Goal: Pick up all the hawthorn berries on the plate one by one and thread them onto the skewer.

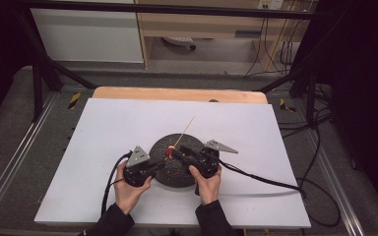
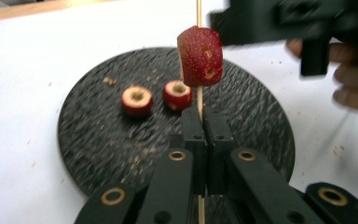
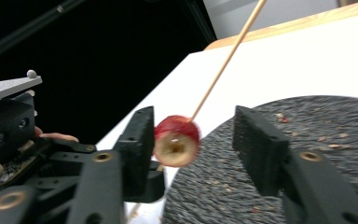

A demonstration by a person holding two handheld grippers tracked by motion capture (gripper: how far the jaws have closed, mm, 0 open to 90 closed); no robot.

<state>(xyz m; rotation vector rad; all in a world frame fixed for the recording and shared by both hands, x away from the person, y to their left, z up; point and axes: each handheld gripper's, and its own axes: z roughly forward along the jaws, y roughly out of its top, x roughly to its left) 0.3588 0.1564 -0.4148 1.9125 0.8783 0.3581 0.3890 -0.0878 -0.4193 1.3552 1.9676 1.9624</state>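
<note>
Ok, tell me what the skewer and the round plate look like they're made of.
Skewer: probably bamboo or wood, matte; thin, pale tan, straight.
Round plate: possibly slate or cast stoneware, matte; black with a rough, ridged surface. The look leaves it open.

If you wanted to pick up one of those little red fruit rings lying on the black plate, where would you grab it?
Grip the ring across its red outer rim, coming straight down from above. It lies flat on the black plate with its cored hole facing up, so only the rounded sides offer opposing faces. The neighbouring ring sits close, so place the jaws on the sides away from it.
</note>
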